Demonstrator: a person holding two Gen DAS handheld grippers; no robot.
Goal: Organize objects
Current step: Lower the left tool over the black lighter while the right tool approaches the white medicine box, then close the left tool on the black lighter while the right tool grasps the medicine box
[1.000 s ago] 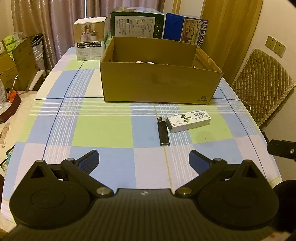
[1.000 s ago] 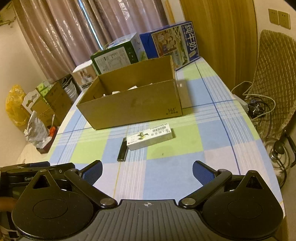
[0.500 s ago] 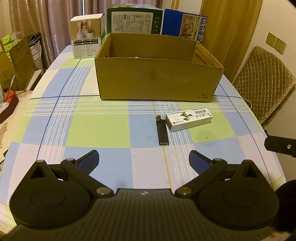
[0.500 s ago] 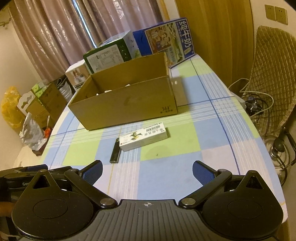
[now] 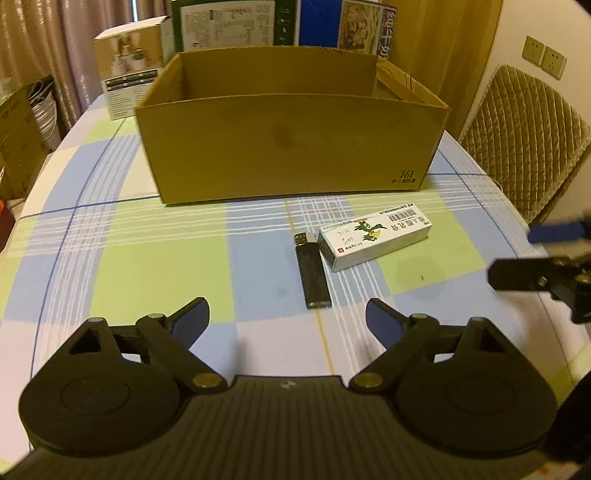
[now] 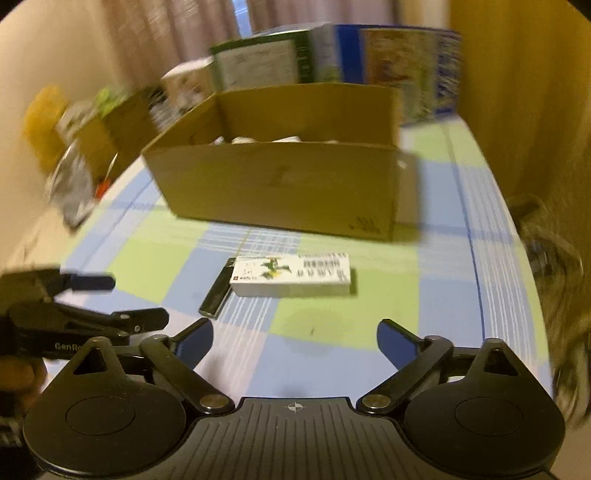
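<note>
A black lighter (image 5: 312, 273) (image 6: 218, 293) lies on the checked tablecloth, touching a white carton with a green bird print (image 5: 373, 239) (image 6: 290, 277) to its right. Behind both stands an open cardboard box (image 5: 291, 147) (image 6: 280, 188) with pale items inside. My left gripper (image 5: 287, 318) is open, hovering just short of the lighter. My right gripper (image 6: 295, 341) is open too, a little short of the white carton, empty. Each gripper shows at the edge of the other's view.
Product boxes (image 5: 225, 22) stand behind the cardboard box at the table's far end. A quilted chair (image 5: 524, 125) sits off the right edge. Cartons and bags (image 6: 74, 147) crowd the floor to the left. The tablecloth (image 5: 159, 266) is bare left of the lighter.
Both grippers have moved forward toward the lighter and the carton, which look larger and nearer. The right gripper has swung leftward; its view is motion-blurred. Both stay open.
</note>
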